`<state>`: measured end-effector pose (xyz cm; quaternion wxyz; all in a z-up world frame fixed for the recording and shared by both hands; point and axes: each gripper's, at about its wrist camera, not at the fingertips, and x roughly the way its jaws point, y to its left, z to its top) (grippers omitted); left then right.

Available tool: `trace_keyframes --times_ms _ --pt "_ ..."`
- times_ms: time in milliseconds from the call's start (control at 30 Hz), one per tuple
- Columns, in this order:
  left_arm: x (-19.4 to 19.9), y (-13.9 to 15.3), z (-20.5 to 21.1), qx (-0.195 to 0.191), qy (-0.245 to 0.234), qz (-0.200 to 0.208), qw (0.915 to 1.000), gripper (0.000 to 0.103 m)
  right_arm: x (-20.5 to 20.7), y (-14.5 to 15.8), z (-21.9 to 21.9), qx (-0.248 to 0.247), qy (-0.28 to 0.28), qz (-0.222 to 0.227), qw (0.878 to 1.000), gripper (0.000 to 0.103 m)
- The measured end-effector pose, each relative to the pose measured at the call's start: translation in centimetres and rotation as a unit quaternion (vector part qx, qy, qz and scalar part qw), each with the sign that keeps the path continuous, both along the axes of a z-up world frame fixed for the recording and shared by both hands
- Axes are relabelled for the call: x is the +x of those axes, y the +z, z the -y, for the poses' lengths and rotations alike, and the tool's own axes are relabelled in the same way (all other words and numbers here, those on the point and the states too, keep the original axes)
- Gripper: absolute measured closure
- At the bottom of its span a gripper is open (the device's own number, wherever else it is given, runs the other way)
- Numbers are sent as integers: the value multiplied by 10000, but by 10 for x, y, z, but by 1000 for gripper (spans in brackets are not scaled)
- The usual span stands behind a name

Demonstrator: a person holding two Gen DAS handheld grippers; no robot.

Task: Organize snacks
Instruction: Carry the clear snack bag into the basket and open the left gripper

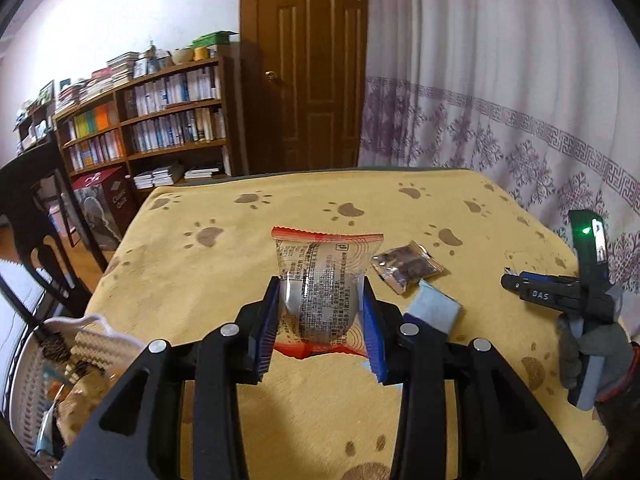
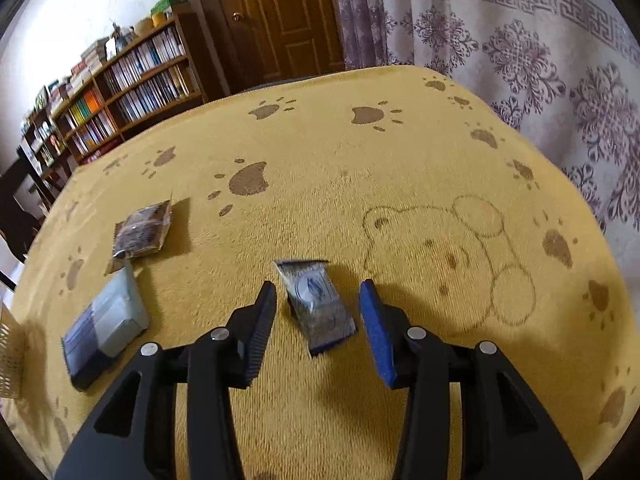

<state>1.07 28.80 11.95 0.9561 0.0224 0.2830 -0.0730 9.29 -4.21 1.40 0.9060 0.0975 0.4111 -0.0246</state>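
Observation:
My left gripper (image 1: 320, 292) is shut on a clear snack packet with red ends (image 1: 320, 280), held above the yellow cloth. Beyond it lie a dark brown packet (image 1: 406, 266) and a pale blue packet (image 1: 434, 308). The right gripper (image 1: 508, 280) shows at the right of the left wrist view, held by a gloved hand (image 1: 596, 352). In the right wrist view my right gripper (image 2: 318, 296) is open, its fingers on either side of a small blue and silver packet (image 2: 316, 304) lying on the cloth. The brown packet (image 2: 140, 236) and pale blue packet (image 2: 108, 328) lie to its left.
A woven basket (image 1: 92, 344) with snacks sits at the table's left edge, its corner (image 2: 10, 356) showing in the right wrist view. The table is covered by a yellow paw-print cloth (image 2: 340, 168). A dark chair (image 1: 36, 216), bookshelves (image 1: 160, 120), a door and a curtain stand beyond.

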Motion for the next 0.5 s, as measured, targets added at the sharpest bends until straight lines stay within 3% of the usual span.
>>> trace_keyframes --times_ms 233,500 --pt "-21 7 -26 -57 221 130 9997 64 2 -1 -15 -622 -86 -20 9980 67" --pt "-43 16 -73 -289 691 316 9967 64 -7 2 -8 -397 -272 -84 9988 78"
